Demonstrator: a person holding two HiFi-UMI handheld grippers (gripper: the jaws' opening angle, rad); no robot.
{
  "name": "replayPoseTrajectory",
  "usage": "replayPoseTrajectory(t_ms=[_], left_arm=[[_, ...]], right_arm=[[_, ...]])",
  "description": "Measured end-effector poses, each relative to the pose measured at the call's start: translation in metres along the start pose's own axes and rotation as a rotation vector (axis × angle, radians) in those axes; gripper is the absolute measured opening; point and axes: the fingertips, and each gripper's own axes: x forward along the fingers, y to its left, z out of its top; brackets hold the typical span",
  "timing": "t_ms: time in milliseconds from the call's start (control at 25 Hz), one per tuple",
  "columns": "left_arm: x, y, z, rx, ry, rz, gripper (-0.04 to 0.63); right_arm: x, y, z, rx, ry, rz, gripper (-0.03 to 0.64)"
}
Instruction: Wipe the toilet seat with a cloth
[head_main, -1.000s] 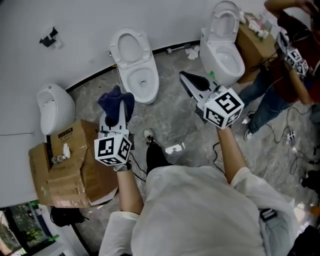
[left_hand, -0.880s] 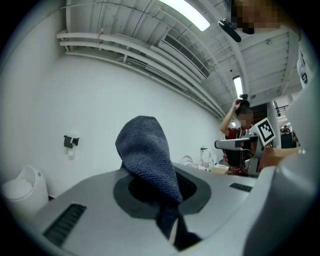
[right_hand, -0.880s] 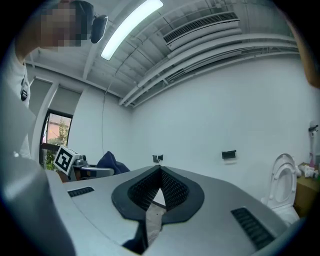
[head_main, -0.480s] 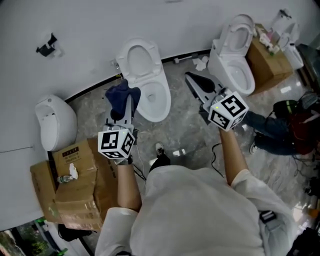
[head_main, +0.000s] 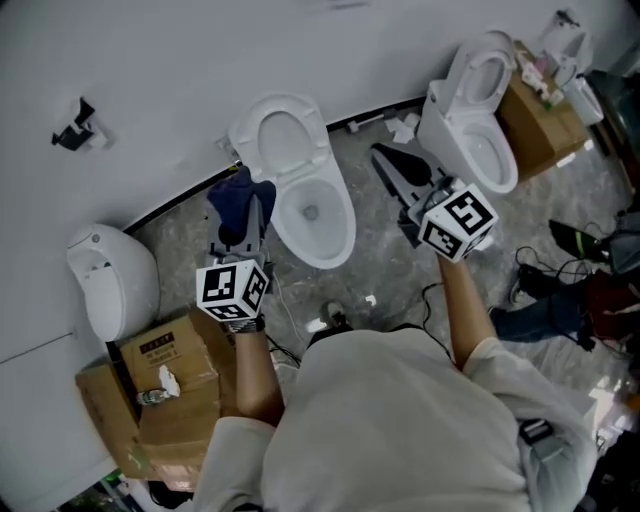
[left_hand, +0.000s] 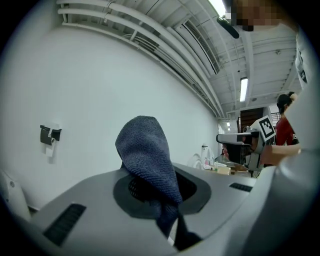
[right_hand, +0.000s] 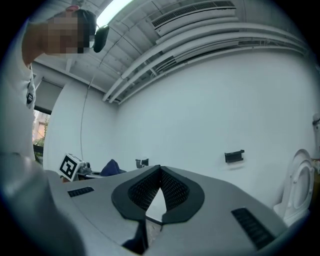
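Observation:
In the head view a white toilet (head_main: 305, 195) with its lid raised stands against the wall, its seat ring (head_main: 318, 215) facing me. My left gripper (head_main: 243, 212) is held just left of the bowl, shut on a dark blue cloth (head_main: 239, 203) that bunches out past the jaw tips. In the left gripper view the blue cloth (left_hand: 148, 159) rises from between the closed jaws. My right gripper (head_main: 385, 160) hovers right of the toilet, above the floor, shut and empty; in the right gripper view its tips (right_hand: 159, 170) meet with nothing between them.
A second white toilet (head_main: 475, 125) stands at upper right beside a cardboard box (head_main: 545, 115). A wall-hung urinal (head_main: 110, 280) is at left, with cardboard boxes (head_main: 165, 400) below it. A black wall fitting (head_main: 72, 132) sits upper left. Another person's legs (head_main: 560, 300) and cables lie at right.
The view has shifted: the toilet now lies lower and closer beneath the grippers. Both grippers keep their pose, the left still holding the cloth. The other person has slid toward the right edge.

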Motion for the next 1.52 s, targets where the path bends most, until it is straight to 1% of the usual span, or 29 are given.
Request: replayPoseTrajectory(t_ms=[80, 240, 400, 560, 680, 880, 1120, 1320, 1520], left_arm=[[0.013, 0.013, -0.003, -0.007, 0.008, -0.005, 0.043], [0.032, 0.031, -0.009, -0.015, 0.023, -0.003, 0.043], [0.05, 0.045, -0.01, -0.01, 0.029, 0.012, 0.043], [0.068, 0.059, -0.014, 0.004, 0.028, 0.042, 0.043], [0.092, 0.069, -0.022, 0.018, 0.051, 0.063, 0.043], [0.146, 0.088, -0.037, 0.013, 0.077, 0.099, 0.043], [0.219, 0.108, -0.068, 0.021, 0.13, 0.108, 0.043], [0.268, 0.129, -0.101, 0.015, 0.171, 0.123, 0.043], [0.313, 0.151, -0.133, 0.011, 0.218, 0.151, 0.043]], right_arm=[[0.012, -0.005, -0.003, 0.011, 0.012, -0.003, 0.026], [0.031, -0.016, -0.019, -0.008, 0.08, -0.01, 0.026], [0.045, -0.034, -0.022, 0.026, 0.084, -0.031, 0.026], [0.061, -0.052, -0.029, 0.044, 0.091, -0.006, 0.026], [0.073, -0.073, -0.039, 0.049, 0.101, -0.005, 0.026], [0.095, -0.107, -0.062, 0.09, 0.121, 0.014, 0.026], [0.123, -0.151, -0.099, 0.149, 0.155, 0.001, 0.026], [0.143, -0.172, -0.126, 0.129, 0.208, 0.035, 0.026], [0.158, -0.194, -0.14, 0.16, 0.217, 0.057, 0.026]])
